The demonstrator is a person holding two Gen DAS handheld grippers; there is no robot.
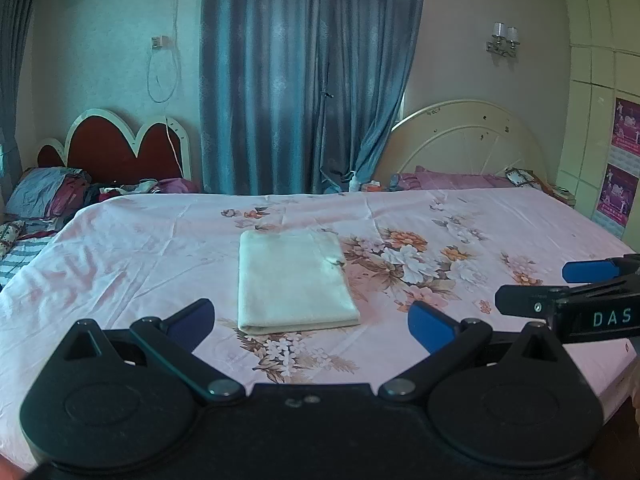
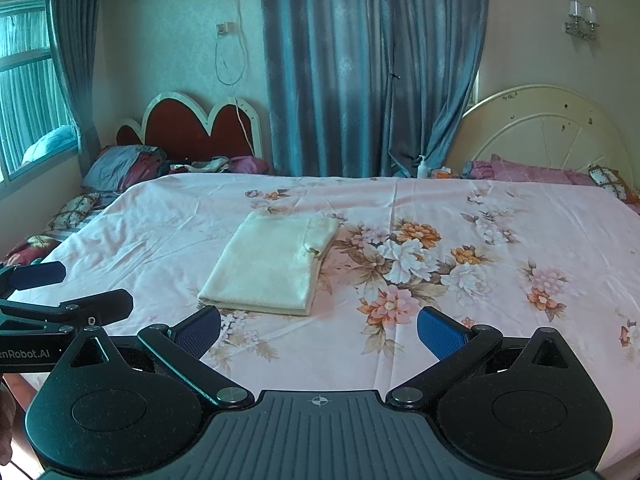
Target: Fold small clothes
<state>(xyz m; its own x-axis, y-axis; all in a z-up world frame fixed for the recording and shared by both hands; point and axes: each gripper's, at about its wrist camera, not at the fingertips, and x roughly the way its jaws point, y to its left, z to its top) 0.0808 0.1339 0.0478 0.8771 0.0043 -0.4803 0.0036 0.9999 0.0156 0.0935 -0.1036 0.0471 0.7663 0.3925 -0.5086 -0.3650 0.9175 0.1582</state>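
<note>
A cream garment lies folded into a neat rectangle on the pink floral bedsheet; it also shows in the right wrist view. My left gripper is open and empty, hovering just in front of the garment's near edge. My right gripper is open and empty, a little to the right of the garment. The right gripper's fingers show at the right in the left wrist view, and the left gripper's fingers show at the left in the right wrist view.
The bed fills the middle. A red headboard with piled bedding is at the back left. A cream round headboard and pink pillows are at the back right. Blue curtains hang behind.
</note>
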